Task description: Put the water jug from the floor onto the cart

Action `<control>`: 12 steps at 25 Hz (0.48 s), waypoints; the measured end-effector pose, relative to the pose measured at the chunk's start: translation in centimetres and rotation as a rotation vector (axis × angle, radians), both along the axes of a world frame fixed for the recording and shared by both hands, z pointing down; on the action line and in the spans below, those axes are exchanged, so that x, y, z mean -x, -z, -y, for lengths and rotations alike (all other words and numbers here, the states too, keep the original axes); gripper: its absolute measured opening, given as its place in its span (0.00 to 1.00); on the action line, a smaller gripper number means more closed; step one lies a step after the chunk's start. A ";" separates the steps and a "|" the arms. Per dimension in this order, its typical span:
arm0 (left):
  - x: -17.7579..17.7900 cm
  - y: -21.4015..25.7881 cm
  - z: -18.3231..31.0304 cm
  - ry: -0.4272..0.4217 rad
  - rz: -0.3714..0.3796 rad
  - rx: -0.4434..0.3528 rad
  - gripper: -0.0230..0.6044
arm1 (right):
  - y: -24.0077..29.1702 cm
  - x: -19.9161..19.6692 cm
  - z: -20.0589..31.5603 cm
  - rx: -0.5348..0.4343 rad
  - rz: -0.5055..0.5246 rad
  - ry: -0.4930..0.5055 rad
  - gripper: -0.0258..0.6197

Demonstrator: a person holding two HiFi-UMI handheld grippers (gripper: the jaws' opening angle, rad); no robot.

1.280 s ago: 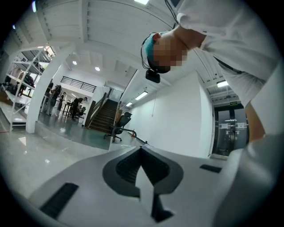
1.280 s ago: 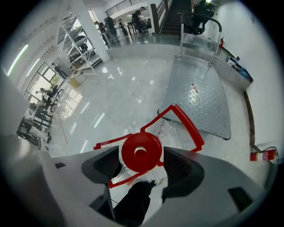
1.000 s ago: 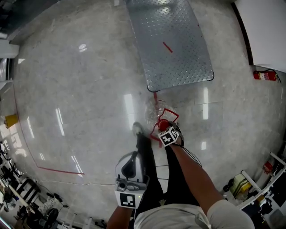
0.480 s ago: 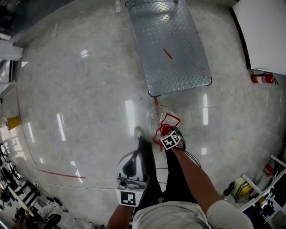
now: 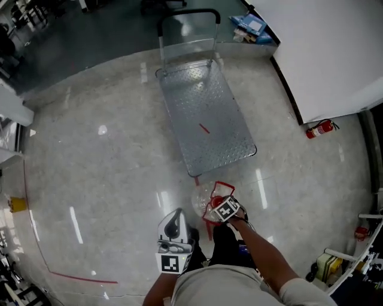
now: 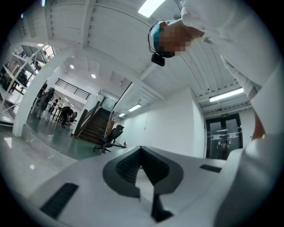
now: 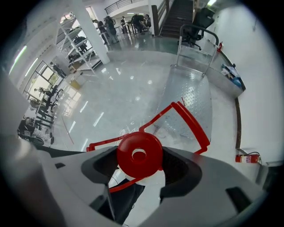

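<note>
Red-capped clear water jug (image 5: 205, 200) hangs in the right gripper (image 5: 216, 203), whose 2 fingers (image 7: 179, 173) clamp its neck just under the cap (image 7: 139, 154), the jug's red carrying frame (image 7: 191, 120) jutting forward. It is held over the polished stone floor (image 5: 108, 167), just short of the near edge of the steel-plate cart (image 5: 206, 116), whose push handle (image 5: 188, 13) is at the far end. The left gripper (image 5: 174, 230) points upward close to the person's body, fingers (image 6: 126, 168) pressed together on nothing. A fire extinguisher (image 5: 319, 127) stands by the white wall.
</note>
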State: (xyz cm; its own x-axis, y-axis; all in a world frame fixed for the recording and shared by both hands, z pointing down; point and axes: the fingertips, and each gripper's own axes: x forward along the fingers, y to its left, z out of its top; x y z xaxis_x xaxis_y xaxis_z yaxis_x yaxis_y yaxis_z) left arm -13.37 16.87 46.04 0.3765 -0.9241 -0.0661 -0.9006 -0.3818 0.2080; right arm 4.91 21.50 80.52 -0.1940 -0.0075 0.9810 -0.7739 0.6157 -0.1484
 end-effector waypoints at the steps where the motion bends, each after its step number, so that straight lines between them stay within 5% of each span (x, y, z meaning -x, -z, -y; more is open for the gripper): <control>1: 0.1 0.9 0.4 -0.010 -0.007 -0.017 0.04 | 1.3 0.0 0.9 -0.017 -0.001 0.000 0.51; 12: -2.0 4.8 7.0 -0.044 0.004 -0.090 0.04 | 6.9 -3.0 11.3 -0.100 -0.016 -0.028 0.51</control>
